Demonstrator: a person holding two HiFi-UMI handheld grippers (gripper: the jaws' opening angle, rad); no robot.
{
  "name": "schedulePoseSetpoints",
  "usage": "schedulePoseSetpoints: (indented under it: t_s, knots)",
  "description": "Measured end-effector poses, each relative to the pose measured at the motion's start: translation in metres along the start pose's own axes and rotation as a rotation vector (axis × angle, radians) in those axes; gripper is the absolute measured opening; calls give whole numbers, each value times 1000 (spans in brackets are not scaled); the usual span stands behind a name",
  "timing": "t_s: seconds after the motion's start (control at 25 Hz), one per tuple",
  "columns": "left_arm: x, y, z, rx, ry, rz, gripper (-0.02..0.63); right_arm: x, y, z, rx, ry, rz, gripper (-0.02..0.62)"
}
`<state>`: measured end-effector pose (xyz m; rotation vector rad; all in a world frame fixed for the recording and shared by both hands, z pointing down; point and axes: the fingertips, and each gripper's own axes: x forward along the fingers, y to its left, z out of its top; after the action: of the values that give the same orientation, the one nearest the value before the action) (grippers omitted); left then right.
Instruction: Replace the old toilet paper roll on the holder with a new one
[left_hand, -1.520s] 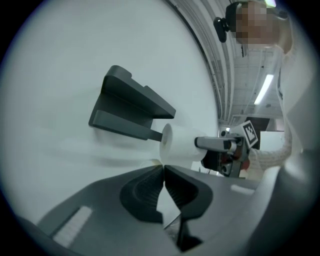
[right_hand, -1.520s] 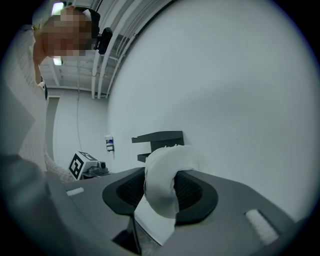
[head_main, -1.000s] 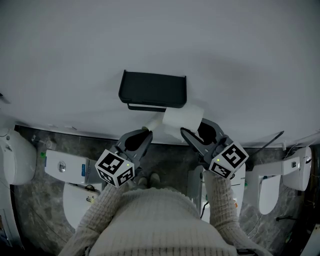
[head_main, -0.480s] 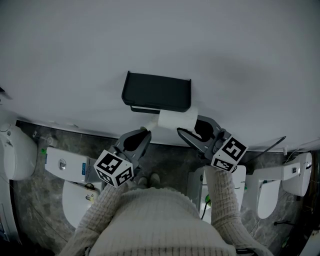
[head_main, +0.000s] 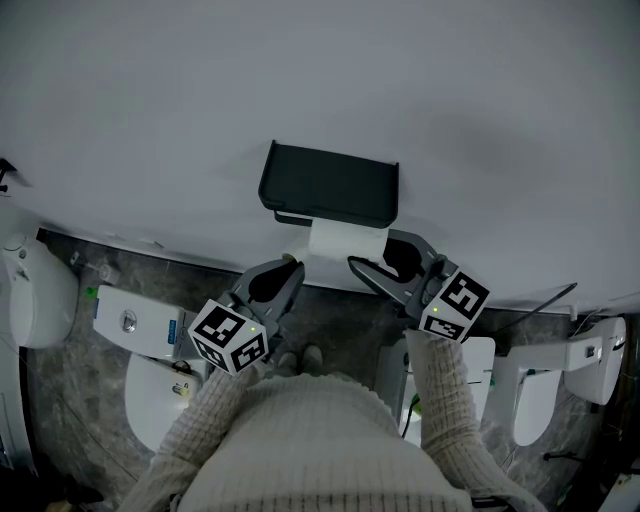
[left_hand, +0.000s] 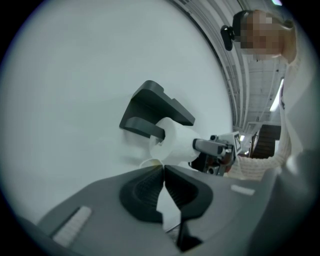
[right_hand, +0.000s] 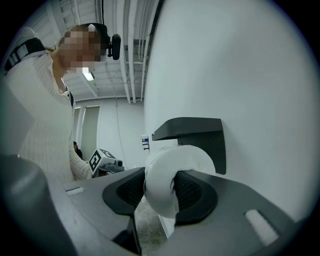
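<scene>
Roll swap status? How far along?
Done: the holder shows no old roll on its bar. In hand: the right gripper is shut on the new roll, held at the bar's end; whether it is threaded is unclear. The left gripper is shut, beside the roll. Left: slide the roll fully on and release.

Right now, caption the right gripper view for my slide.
Right hand-held gripper clamps a white toilet paper roll at the black wall holder.

A: Room under the holder (head_main: 330, 185)?
B: Blocked. The toilet paper roll (head_main: 345, 241) sits right below it, with the right gripper (head_main: 372, 250) clamped on its right end.
A: Left end?
B: Left gripper (head_main: 293, 263) near, narrow gap. Wall (head_main: 300, 70) above holder open.
</scene>
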<state>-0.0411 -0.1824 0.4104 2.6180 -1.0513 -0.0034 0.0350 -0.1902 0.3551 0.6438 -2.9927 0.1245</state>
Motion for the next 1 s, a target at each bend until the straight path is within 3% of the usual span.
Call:
schedulePoseSetpoints:
  t_s: [0.64, 1.0]
  knots:
    - [-16, 4, 1, -16, -16, 22, 12, 12, 5, 2, 4, -35, 40, 161]
    - [-18, 3, -1, -19, -15, 16, 12, 16, 4, -4, -56, -4, -40, 170]
